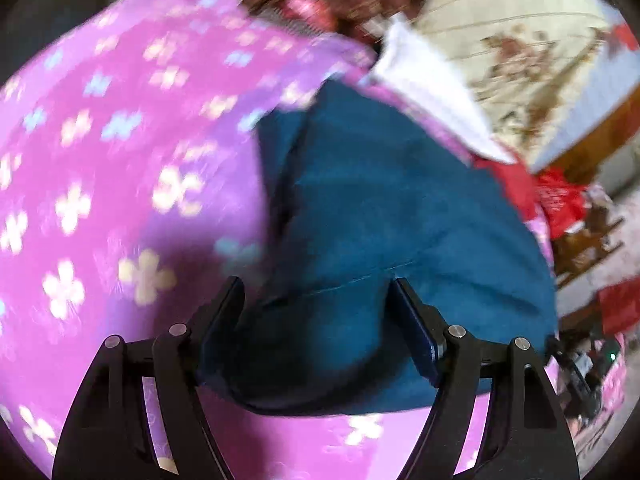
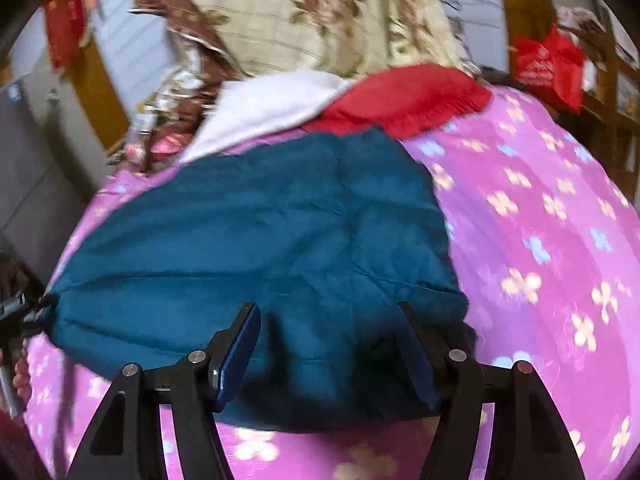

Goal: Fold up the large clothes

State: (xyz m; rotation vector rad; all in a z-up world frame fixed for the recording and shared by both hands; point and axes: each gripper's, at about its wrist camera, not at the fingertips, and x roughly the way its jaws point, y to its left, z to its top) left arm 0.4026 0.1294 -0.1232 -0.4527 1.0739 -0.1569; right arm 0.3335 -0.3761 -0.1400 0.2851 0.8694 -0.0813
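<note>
A large teal-blue garment [image 1: 384, 208] lies spread on a pink flowered bed cover [image 1: 120, 140]. My left gripper [image 1: 316, 284] is open, its jaws wide apart over the garment's near edge, with cloth between them. In the right wrist view the same garment [image 2: 260, 232] lies across the cover [image 2: 540, 220]. My right gripper [image 2: 328, 308] is open too, its jaws straddling the near hem at the garment's right end. Both views are blurred by motion.
A white cloth [image 2: 272, 100] and a red cloth [image 2: 400, 96] lie beyond the garment. A cream flowered quilt [image 2: 320, 12] is heaped behind them. A red bag [image 2: 548, 68] hangs by wooden shelves at right. The other gripper shows at the left edge [image 2: 16, 312].
</note>
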